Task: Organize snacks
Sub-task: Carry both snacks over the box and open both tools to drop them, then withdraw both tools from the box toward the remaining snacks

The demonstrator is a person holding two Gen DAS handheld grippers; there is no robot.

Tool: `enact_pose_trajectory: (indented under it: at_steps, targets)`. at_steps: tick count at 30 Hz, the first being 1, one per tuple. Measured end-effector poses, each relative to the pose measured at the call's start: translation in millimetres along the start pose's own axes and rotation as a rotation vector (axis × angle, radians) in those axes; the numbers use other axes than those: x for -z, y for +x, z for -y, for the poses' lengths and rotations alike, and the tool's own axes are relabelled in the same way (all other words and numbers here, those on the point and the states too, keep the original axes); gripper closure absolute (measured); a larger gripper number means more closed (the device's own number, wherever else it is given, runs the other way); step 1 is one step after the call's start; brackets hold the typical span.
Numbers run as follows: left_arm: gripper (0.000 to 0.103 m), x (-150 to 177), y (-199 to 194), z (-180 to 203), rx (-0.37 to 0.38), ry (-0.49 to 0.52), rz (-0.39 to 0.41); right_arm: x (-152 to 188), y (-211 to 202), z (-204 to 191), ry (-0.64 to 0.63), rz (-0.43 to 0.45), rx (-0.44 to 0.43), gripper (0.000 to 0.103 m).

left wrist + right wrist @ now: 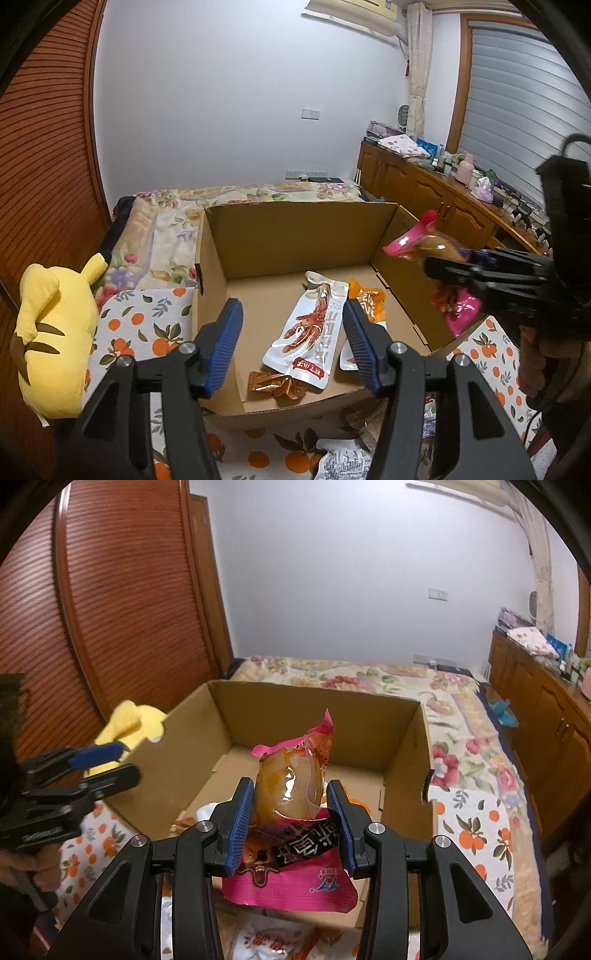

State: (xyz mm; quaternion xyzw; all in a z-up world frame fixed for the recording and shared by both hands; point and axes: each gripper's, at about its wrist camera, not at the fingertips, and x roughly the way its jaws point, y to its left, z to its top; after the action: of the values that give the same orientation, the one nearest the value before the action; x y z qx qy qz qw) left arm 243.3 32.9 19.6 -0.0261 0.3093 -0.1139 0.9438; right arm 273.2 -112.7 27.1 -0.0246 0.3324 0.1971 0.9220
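Pink plastic snack pouch [295,878]: black band w/ white Chinese chars, seen upside down, not legible. White foil chicken-foot packet [310,332] in the brown cardboard box [295,236]: red label w/ chars (too small to read).

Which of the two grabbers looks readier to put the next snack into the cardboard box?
The right gripper. It is already shut on the pink snack pouch just over the cardboard box's near edge. The left gripper is open and empty, so it would probably have to pick something up first.

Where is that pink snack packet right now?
The pink snack packet is clamped in the right gripper, held above the open cardboard box's near right edge, not yet inside.
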Motion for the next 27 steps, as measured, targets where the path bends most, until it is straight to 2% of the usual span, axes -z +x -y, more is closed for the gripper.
enact_pose_trajectory:
  at_steps: [5, 7, 12, 17, 21, 27]
  targets:
    - [0.045, 3, -2, 1, 0.002, 0.009, 0.006, -4, 9, -1, -0.006, -0.014, 0.030, 0.069]
    - [0.045, 4, -3, 1, 0.005, 0.012, 0.009, -5, 10, -4, -0.028, -0.023, 0.042, 0.077]
    - [0.044, 9, -5, 3, 0.011, 0.013, 0.006, 0, 3, -5, -0.030, -0.021, 0.019, 0.077]
    - [0.042, 17, -15, 9, 0.015, 0.044, 0.006, 10, -16, -5, -0.041, -0.005, -0.021, 0.073]
    - [0.031, 22, -25, 16, 0.026, 0.065, 0.014, 25, -39, -9, -0.059, 0.005, -0.052, 0.072]
    - [0.029, 30, -42, 30, 0.064, 0.076, 0.021, 49, -62, -11, -0.060, 0.000, -0.079, 0.059]
